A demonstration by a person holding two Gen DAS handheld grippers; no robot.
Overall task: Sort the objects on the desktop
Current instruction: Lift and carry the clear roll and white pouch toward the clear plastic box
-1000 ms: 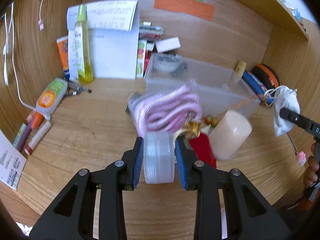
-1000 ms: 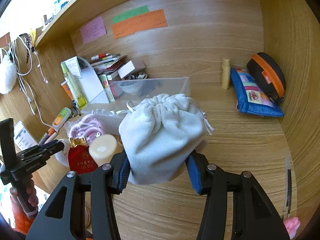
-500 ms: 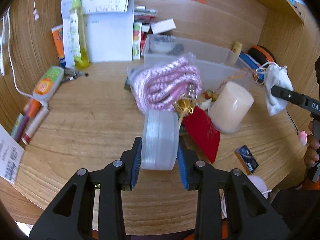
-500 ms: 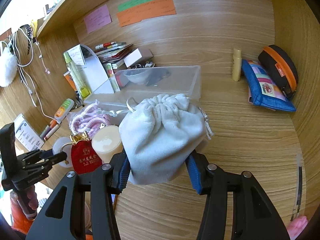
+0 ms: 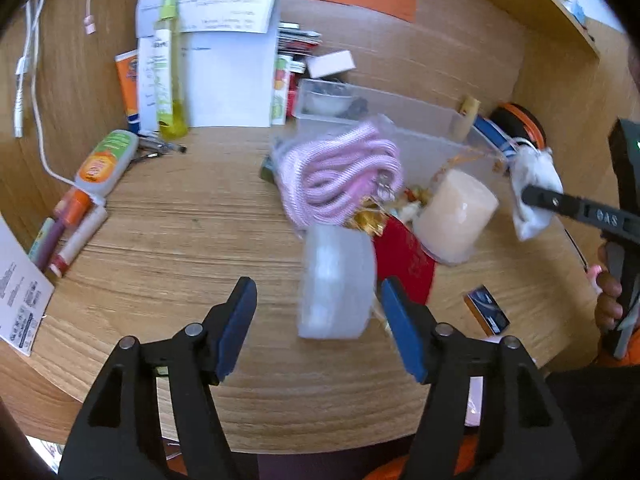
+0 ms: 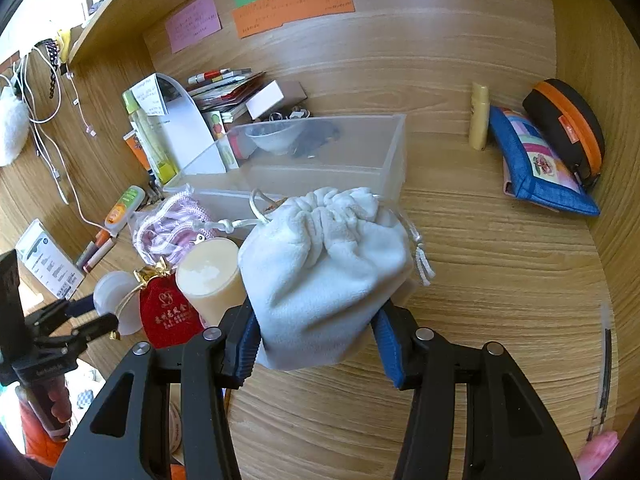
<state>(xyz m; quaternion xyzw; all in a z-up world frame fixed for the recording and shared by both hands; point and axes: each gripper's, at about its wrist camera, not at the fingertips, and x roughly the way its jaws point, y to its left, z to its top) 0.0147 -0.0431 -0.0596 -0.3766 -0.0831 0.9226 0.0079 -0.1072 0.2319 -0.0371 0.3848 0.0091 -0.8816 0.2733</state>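
Observation:
My left gripper (image 5: 318,306) is open. A round translucent plastic case (image 5: 335,282) stands on its edge between the fingers, close to the right one and apart from the left one; it is blurred. My right gripper (image 6: 318,334) is shut on a white drawstring pouch (image 6: 326,270) and holds it above the desk in front of the clear plastic bin (image 6: 320,160). The pouch also shows in the left wrist view (image 5: 534,196). A pink coiled cord in a bag (image 5: 340,176), a red pouch (image 5: 404,260) and a cream candle (image 5: 456,216) lie beside the bin.
Paper, a yellow bottle (image 5: 170,68) and tubes (image 5: 106,160) stand at the back left. Pens (image 5: 64,236) lie at the left edge. A blue pouch (image 6: 540,168), an orange-black case (image 6: 568,124) and a lip balm (image 6: 479,116) are at the back right. A small dark box (image 5: 486,308) lies near the front edge.
My left gripper has opened and let go of the round case, which now stands free on the desk. The right gripper still holds the white pouch and has barely moved.

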